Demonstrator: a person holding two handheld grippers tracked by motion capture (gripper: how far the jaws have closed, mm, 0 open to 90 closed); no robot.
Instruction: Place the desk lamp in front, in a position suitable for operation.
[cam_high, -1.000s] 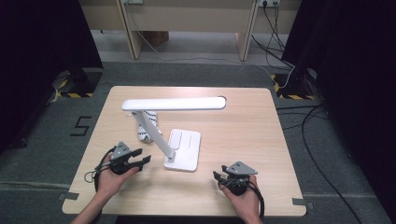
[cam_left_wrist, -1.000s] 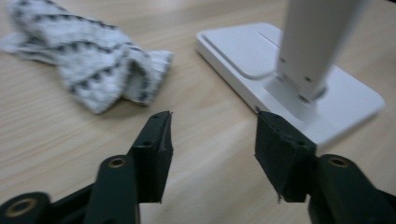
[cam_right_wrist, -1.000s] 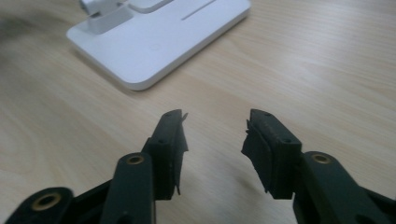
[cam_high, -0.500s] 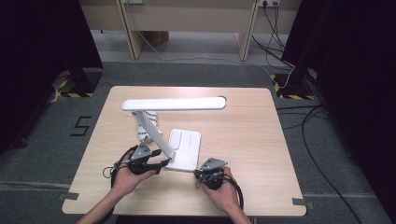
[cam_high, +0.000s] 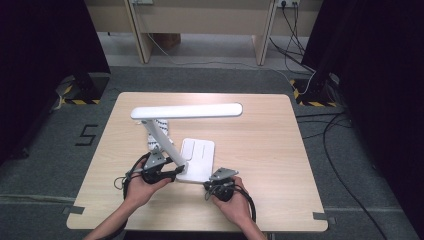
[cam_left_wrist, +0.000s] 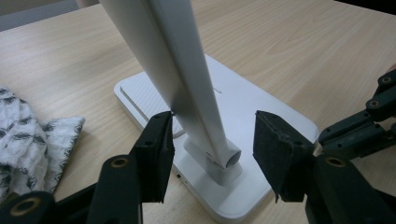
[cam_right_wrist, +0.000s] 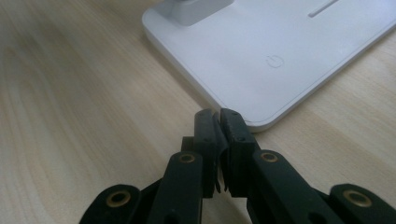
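Here, a white desk lamp (cam_high: 186, 131) stands near the front-centre of the wooden surface (cam_high: 270, 150): flat base (cam_right_wrist: 280, 51), slanted arm (cam_left_wrist: 182, 70), long head bar (cam_high: 187, 111) level above. The left gripper (cam_left_wrist: 212, 140) has its fingers (cam_left_wrist: 156, 149) spread either side of the arm just above the hinge; one pad looks to touch the arm, the other stands clear, so nothing is gripped; the jaws have just been closing a little. The right gripper (cam_right_wrist: 218, 116) has its fingers clenched on nothing, tips at the base's front edge near the power mark (cam_right_wrist: 274, 61). Judged: rigid smooth plastic, prob. slippery; base likely weighted, head end light, hinge may fold. Best hold is low on the arm w/ the base steadied. A patterned cloth (cam_left_wrist: 28, 126) lies beside the base.
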